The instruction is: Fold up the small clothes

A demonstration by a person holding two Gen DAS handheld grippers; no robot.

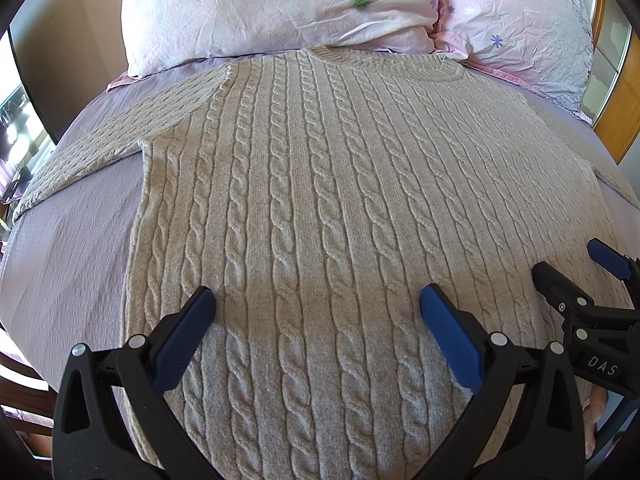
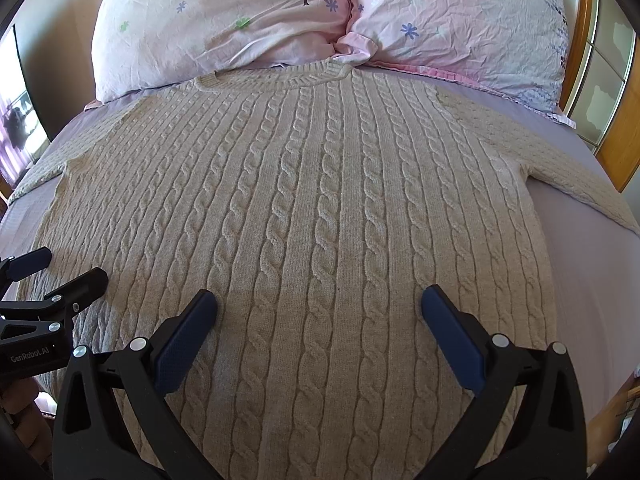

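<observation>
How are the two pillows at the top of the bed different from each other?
The left pillow has a dark tree printed on it, plus green and blue flowers; the right pillow shows blue and white flowers and no tree on the part facing us. The left pillow looks paler, almost whitish pink, while the right pillow is a stronger pink. Both are crinkly, lean side by side and touch just above the sweater collar.

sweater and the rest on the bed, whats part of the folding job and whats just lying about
In the job:
sweater, spread flat, unfolded
left tongs, open above its lower part
right tongs, open above its lower part

Just there:
two floral pillows
lilac bedsheet
wooden headboard
</observation>
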